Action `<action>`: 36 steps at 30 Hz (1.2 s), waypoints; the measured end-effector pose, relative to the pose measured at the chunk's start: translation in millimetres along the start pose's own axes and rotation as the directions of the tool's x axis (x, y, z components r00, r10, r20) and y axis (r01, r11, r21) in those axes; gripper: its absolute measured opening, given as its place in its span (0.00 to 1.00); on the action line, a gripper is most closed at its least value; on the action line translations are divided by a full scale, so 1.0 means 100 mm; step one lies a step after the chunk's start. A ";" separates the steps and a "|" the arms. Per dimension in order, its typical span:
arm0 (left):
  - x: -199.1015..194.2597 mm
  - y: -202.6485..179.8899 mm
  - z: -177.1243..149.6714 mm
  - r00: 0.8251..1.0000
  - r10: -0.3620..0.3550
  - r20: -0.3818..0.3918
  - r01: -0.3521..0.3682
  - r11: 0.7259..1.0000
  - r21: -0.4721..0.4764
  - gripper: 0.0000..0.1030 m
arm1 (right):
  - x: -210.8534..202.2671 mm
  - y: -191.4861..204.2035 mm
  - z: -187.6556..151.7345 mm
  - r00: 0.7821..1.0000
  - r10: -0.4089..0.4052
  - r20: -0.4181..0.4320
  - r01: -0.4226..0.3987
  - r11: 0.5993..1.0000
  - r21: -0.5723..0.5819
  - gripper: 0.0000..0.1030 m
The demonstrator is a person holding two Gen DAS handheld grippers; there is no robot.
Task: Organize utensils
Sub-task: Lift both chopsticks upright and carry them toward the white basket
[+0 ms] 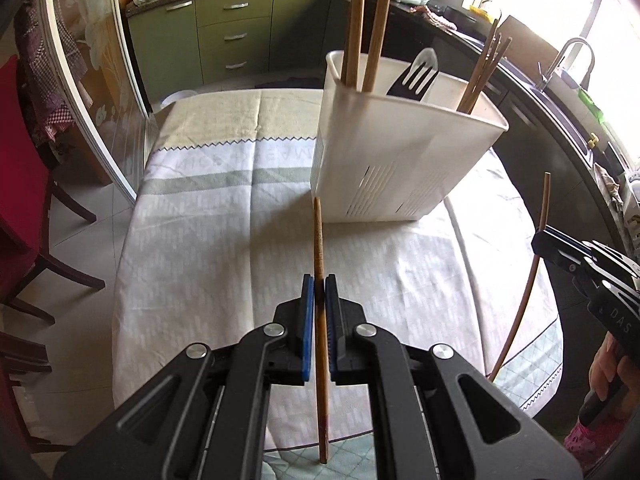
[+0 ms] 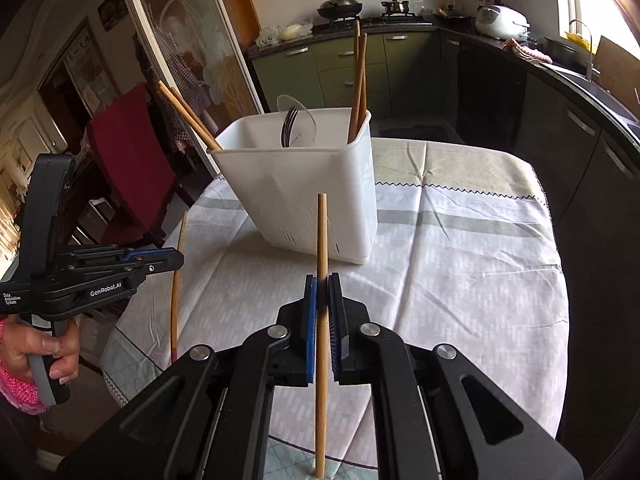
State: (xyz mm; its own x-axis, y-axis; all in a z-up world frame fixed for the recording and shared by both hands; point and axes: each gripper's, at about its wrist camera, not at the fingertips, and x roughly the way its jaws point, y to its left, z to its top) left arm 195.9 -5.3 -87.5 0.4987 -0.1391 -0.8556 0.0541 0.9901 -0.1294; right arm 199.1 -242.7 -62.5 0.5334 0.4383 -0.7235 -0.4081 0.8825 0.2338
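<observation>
A white utensil holder (image 1: 400, 152) stands on the cloth-covered table; it also shows in the right wrist view (image 2: 304, 188). It holds wooden chopsticks (image 1: 362, 24), a black fork (image 1: 414, 80) and a clear spoon. My left gripper (image 1: 319, 284) is shut on a wooden chopstick (image 1: 319, 240) held upright just in front of the holder. My right gripper (image 2: 322, 284) is shut on another wooden chopstick (image 2: 322, 232), also upright and short of the holder. Each gripper shows in the other's view, at the table's near edge, the right (image 1: 540, 238) and the left (image 2: 178, 260).
The table carries a pale striped cloth (image 2: 460, 248). A red chair (image 1: 16, 168) stands left of the table. Green kitchen cabinets (image 1: 236, 36) and a dark counter with a sink (image 1: 560, 92) run behind and to the right.
</observation>
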 end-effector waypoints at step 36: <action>-0.81 -0.12 -0.18 0.975 -0.037 0.219 0.015 0.995 0.100 0.05 | -0.80 0.14 -0.25 0.987 -0.029 0.159 0.039 0.998 -0.056 0.07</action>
State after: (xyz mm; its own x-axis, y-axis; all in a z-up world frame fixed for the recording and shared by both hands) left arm 139.6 -6.6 -25.4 0.6735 -0.1684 -0.7197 0.1481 0.9847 -0.0918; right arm 132.0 -269.4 -17.5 0.6558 0.4338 -0.6178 -0.4283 0.8877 0.1687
